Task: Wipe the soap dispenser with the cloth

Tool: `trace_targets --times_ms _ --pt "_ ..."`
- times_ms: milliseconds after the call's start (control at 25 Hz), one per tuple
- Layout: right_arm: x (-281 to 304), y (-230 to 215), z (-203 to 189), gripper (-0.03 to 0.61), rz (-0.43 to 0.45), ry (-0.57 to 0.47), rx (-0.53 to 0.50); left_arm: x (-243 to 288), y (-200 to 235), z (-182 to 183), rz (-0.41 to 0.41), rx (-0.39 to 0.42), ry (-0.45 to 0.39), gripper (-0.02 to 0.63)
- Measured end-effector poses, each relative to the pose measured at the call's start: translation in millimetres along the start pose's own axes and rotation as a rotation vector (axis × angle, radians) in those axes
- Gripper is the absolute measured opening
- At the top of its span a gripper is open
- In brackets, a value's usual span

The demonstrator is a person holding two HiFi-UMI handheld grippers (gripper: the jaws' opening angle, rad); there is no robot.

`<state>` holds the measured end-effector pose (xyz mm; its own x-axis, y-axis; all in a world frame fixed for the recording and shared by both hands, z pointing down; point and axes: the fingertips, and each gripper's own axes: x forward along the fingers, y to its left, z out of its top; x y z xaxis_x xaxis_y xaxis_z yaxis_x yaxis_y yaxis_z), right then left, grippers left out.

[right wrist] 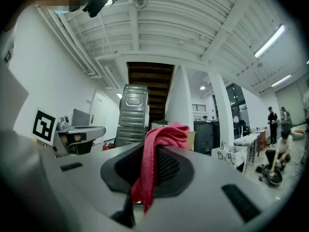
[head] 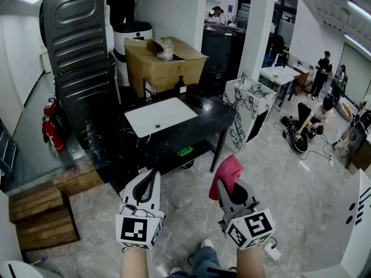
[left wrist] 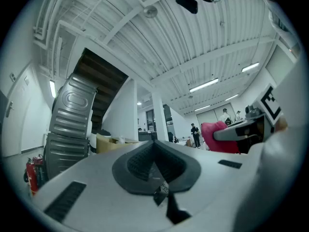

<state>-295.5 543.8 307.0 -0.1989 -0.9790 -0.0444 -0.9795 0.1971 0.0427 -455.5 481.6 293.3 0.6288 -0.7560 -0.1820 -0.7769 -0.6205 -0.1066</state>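
Note:
My right gripper (head: 228, 185) is shut on a red cloth (head: 225, 175), which bunches over its tips and hangs down between the jaws in the right gripper view (right wrist: 155, 161). My left gripper (head: 151, 178) is shut with nothing in it; its closed jaws (left wrist: 154, 149) point level across the room. Both are held over the floor, in front of a black counter (head: 197, 133) with a white sink (head: 160, 116). A small dark soap dispenser (head: 181, 85) stands at the counter's back edge, well beyond both grippers.
A faucet (head: 148, 90) stands left of the dispenser, with a cardboard box (head: 164, 63) behind. A ribbed metal panel (head: 78, 51), a fire extinguisher (head: 51, 133) and wooden pallets (head: 39, 213) lie left. A marble block (head: 250, 106) and people (head: 316, 117) are right.

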Motion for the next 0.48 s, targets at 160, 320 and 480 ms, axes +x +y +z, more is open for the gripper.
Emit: trace_targets --times_ms 160,320,480 --pt "19.6 -33.4 2.1 0.049 -0.002 -0.025 0.012 37.9 -7.6 -1.9 -0.001 0.004 -0.01 0.014" --pt "36.7 -64.5 -1.2 0.049 0.019 -0.015 -0.016 74.7 -19.4 -7.0 -0.004 0.007 -0.009 0.014" --pt "62.6 -107.7 -1.6 0.049 0.039 -0.016 -0.027 124.2 -30.4 -6.9 0.02 -0.002 -0.03 0.014"
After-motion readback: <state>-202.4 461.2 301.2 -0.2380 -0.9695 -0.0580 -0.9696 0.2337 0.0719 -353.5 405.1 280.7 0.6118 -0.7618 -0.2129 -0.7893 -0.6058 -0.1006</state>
